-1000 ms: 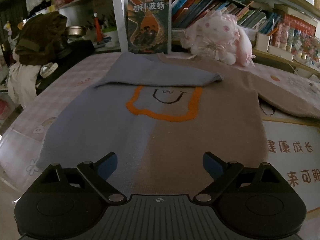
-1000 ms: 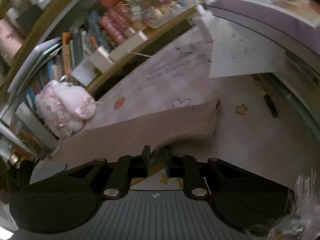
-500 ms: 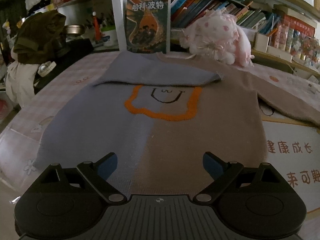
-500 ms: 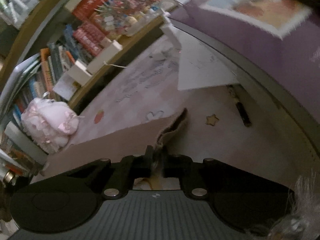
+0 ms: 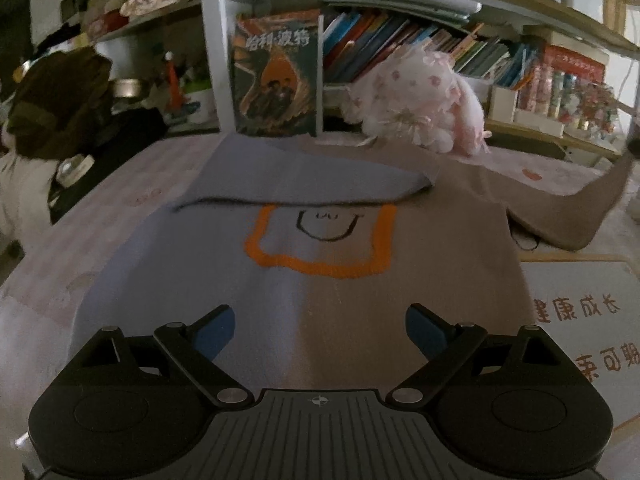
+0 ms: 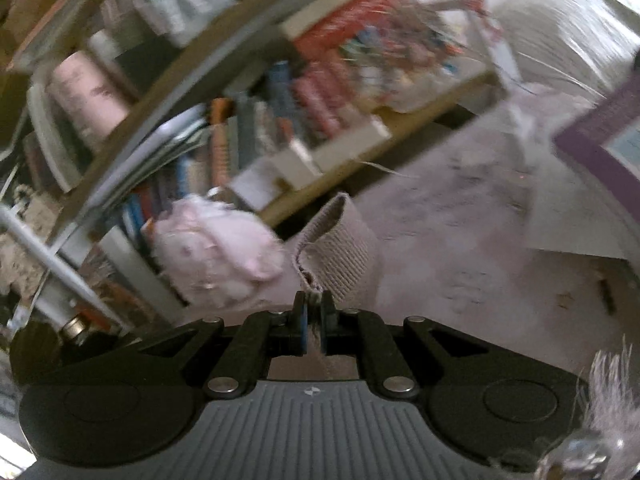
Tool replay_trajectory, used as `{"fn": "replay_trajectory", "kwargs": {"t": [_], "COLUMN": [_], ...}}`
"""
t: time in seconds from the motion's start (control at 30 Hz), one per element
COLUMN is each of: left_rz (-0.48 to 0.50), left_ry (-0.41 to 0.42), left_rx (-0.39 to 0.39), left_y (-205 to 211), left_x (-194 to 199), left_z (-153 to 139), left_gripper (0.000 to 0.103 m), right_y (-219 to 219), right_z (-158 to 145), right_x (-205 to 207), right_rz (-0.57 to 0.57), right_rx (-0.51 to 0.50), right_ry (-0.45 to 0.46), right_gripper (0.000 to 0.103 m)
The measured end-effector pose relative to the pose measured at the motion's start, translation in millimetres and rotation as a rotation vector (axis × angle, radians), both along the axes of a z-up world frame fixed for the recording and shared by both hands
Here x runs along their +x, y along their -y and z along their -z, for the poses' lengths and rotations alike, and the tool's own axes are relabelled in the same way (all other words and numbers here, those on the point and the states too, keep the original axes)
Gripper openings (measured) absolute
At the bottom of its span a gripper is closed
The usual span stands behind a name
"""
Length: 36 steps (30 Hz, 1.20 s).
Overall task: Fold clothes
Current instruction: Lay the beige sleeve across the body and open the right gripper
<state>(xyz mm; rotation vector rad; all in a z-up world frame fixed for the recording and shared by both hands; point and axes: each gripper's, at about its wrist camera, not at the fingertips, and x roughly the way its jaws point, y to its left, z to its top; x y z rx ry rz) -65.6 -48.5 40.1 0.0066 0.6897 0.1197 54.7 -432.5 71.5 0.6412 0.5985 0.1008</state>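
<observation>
A sweater (image 5: 304, 280), blue on the left half and tan on the right with an orange outline and a smiling face, lies flat on the pink checked table (image 5: 120, 192). Its blue sleeve (image 5: 304, 176) is folded across the chest. My left gripper (image 5: 320, 328) hovers open over the sweater's lower hem, with nothing between its fingers. The tan sleeve (image 5: 592, 208) is lifted at the far right. My right gripper (image 6: 314, 308) is shut on that sleeve's ribbed cuff (image 6: 340, 248), which stands up above the fingertips.
A standing book (image 5: 278, 80) and a pink plush toy (image 5: 424, 100) sit at the table's far edge, in front of bookshelves (image 5: 440, 40). Dark clothing (image 5: 60, 100) is piled at the left. A white printed mat (image 5: 580, 320) lies right of the sweater.
My right gripper closed on the tan sleeve's cuff and lifted it off the table; the sleeve now rises at the far right. The left gripper has hardly moved.
</observation>
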Motion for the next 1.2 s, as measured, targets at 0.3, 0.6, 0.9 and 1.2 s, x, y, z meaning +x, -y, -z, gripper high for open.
{"fn": "replay_trajectory", "kwargs": {"t": [0.3, 0.6, 0.9, 1.2], "left_rz": [0.165, 0.257, 0.321, 0.315], "left_ry": [0.048, 0.076, 0.124, 0.119], "left_rx": [0.028, 0.016, 0.028, 0.034], "left_y": [-44, -93, -132, -167], "left_x": [20, 26, 19, 19], "left_z": [-10, -10, -13, -10], "left_gripper": [0.095, 0.095, 0.095, 0.095], "right_y": [-104, -205, -295, -368], "right_z": [-39, -62, -58, -39], "right_x": [18, 43, 60, 80], "right_rz": [-0.091, -0.13, -0.199, -0.264], "right_rx": [-0.071, -0.137, -0.19, -0.252], "right_ry": [0.071, 0.101, 0.087, 0.062], "right_gripper": [0.005, 0.005, 0.005, 0.005]}}
